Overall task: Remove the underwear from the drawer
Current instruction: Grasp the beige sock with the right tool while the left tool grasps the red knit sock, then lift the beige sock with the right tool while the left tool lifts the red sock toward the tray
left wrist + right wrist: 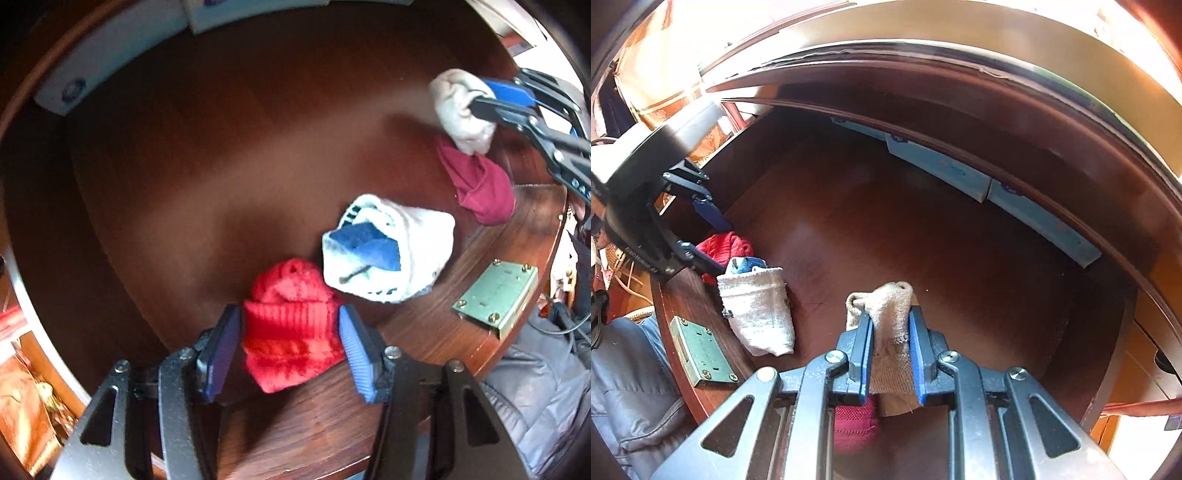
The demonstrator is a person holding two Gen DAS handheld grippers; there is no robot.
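My left gripper (290, 332) points down into the open wooden drawer (221, 166), its blue pads flanking a red knitted bundle (291, 328). The pads stand at the bundle's sides, and whether they already press on it is hard to tell through the blur. The bundle's lower edge is hidden behind the gripper's frame, and what kind of garment it is I cannot say.

Just right of the red bundle, touching it, lies a white bundle with a blue patch (388, 247), propped against the drawer's front wall. A brass lock plate (495, 295) is screwed to that wall beside it. Farther right, a maroon bundle (480, 188) lies on the drawer floor, partly covered by the cream-coloured bundle (886, 317) that my right gripper (888, 347) has clamped between its nearly closed blue pads. In the right wrist view the maroon piece shows only as a scrap under the gripper's frame.

Pale blue boxes (979, 177) line the drawer's back wall, half lost under the overhanging desk edge (923, 55). At the frame's edge, a person's grey quilted garment (535, 387) is cut off by the fisheye rim. Bright glare washes out whatever lies beyond the drawer.
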